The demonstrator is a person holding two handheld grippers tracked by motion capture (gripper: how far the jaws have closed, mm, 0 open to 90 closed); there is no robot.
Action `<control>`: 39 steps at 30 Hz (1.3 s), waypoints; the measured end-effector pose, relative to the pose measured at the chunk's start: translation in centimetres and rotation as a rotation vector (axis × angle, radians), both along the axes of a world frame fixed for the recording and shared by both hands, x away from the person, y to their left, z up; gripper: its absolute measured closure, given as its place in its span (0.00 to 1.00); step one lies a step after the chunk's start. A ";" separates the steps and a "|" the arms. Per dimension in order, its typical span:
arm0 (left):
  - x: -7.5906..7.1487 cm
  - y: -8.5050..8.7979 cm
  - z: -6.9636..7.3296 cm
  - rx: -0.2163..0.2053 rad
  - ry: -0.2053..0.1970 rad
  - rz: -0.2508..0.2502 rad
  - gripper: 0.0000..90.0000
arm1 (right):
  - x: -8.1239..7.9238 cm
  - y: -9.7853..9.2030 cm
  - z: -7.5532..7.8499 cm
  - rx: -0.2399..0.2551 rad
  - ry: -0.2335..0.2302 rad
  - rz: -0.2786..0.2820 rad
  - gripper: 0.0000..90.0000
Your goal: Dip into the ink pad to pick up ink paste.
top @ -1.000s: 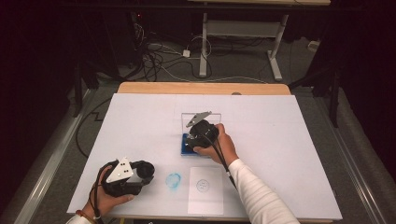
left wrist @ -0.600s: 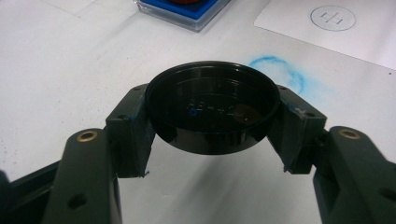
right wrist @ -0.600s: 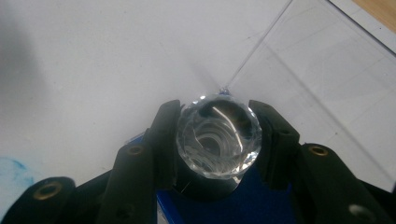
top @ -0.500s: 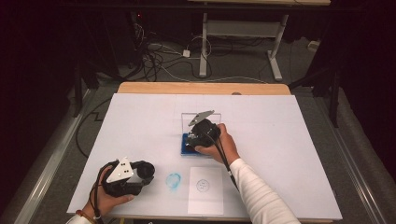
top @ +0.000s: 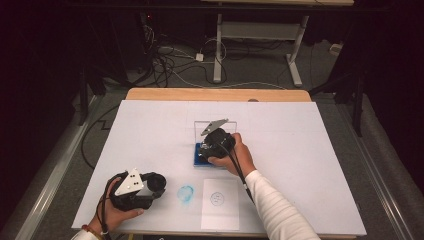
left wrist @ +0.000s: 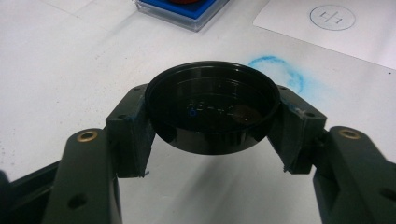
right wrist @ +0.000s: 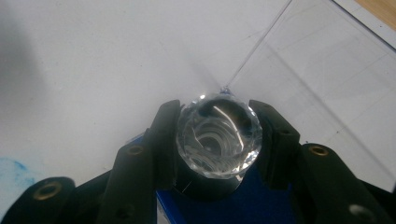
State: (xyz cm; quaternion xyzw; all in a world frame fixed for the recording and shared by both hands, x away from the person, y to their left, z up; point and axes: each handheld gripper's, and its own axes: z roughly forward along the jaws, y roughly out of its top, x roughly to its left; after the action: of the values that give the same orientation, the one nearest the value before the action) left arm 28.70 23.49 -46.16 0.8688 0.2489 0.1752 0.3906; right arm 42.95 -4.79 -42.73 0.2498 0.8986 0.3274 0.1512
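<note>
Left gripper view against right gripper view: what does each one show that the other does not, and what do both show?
The left gripper view has the round black lid clamped in the left tool, the sheet with a printed circle and the whole blue ring smudge. The right gripper view has the right tool shut on a clear faceted knob, beside a clear plastic sheet. Both show the white table and the blue pad.
</note>
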 end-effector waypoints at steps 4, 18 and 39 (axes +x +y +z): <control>0.0 0.0 0.0 0.004 0.000 -0.003 0.41 | -0.2 0.1 0.1 -0.016 -0.004 0.003 0.63; 0.0 0.2 0.2 -0.007 -0.001 0.005 0.41 | 0.1 0.1 0.4 -0.022 0.020 -0.003 0.63; 0.0 0.4 0.4 -0.022 -0.002 0.014 0.41 | -0.7 -0.3 6.7 -0.028 -0.074 0.024 0.63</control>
State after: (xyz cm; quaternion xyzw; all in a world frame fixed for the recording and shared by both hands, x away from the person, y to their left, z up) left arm 28.70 23.89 -45.80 0.8625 0.2563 0.1762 0.3992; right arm 42.24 -5.11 -36.05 0.2247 0.8998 0.3257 0.1840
